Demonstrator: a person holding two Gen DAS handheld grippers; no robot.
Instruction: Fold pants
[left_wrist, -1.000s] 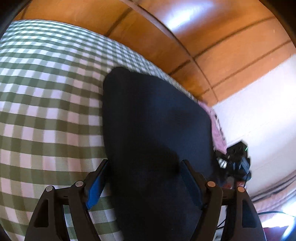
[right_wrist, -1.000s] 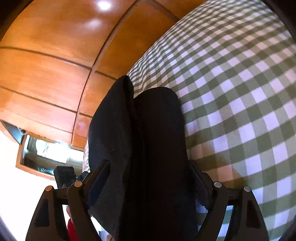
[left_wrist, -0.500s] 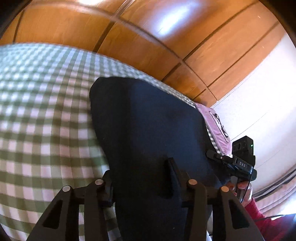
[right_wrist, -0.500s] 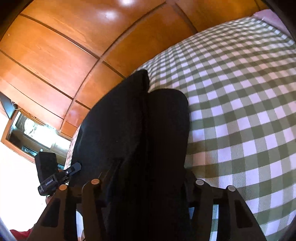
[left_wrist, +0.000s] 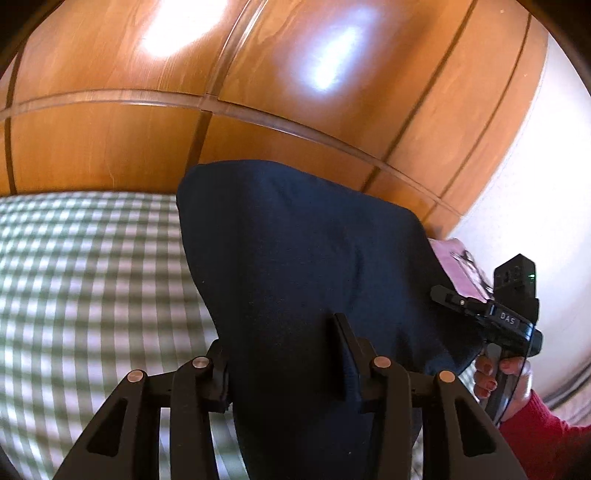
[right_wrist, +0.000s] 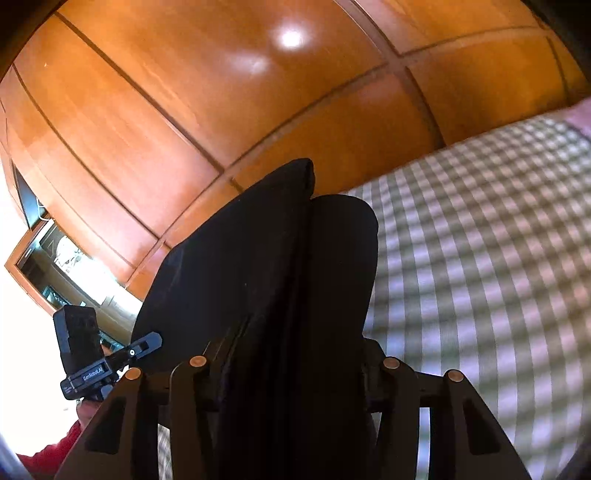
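The dark navy pants (left_wrist: 303, 266) hang lifted above the green-and-white checked bedspread (left_wrist: 92, 280). My left gripper (left_wrist: 288, 365) is shut on the near edge of the pants, and the cloth covers most of both fingers. In the right wrist view the pants (right_wrist: 266, 273) show as two dark folded layers side by side. My right gripper (right_wrist: 291, 362) is shut on their near edge. Each gripper shows in the other's view: the right one at the pants' right edge (left_wrist: 491, 317), the left one at their left edge (right_wrist: 96, 362).
Polished wooden wall panels (left_wrist: 258, 74) fill the top of both views. A pink cloth (left_wrist: 458, 266) lies behind the pants at the right. A white wall (left_wrist: 554, 184) stands at the right, and a framed opening (right_wrist: 55, 269) at the left. The checked bedspread (right_wrist: 480, 258) extends right.
Both grippers have closed on the pants and raised them off the bedspread. The views have tilted up, so more of the wooden wall shows.
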